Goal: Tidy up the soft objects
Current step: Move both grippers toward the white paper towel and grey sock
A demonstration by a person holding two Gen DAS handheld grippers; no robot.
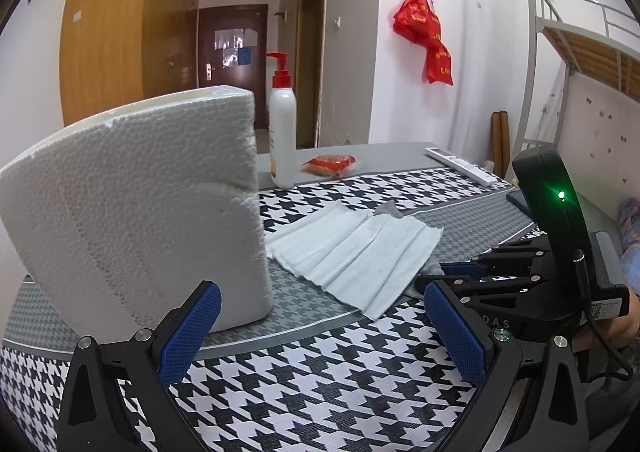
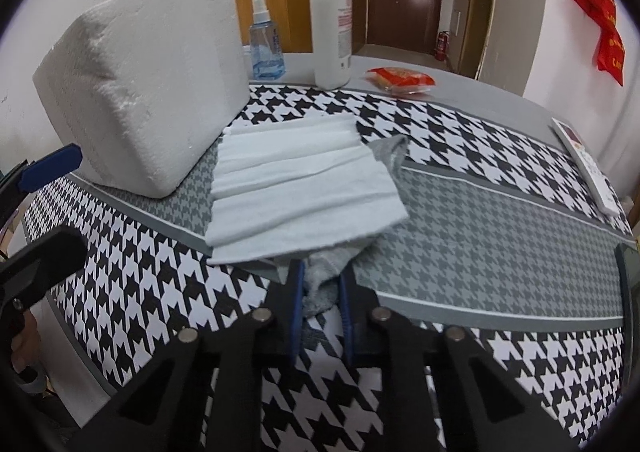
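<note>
right claw [image 2: 320, 292] clenched on grey cloth [image 2: 320, 284] corner | left claw [image 1: 320, 332] released, well apart

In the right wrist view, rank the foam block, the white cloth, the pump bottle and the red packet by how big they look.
1. foam block, though nearer the camera
2. white cloth, close behind it
3. pump bottle
4. red packet

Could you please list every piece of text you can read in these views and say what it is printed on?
"DAS": end of a word on the right gripper body, start hidden.
Pump bottle: label print too small.
Red bag: yellow characters blurred.
Snack packet: unreadable.
Remote: markings unreadable.
</note>
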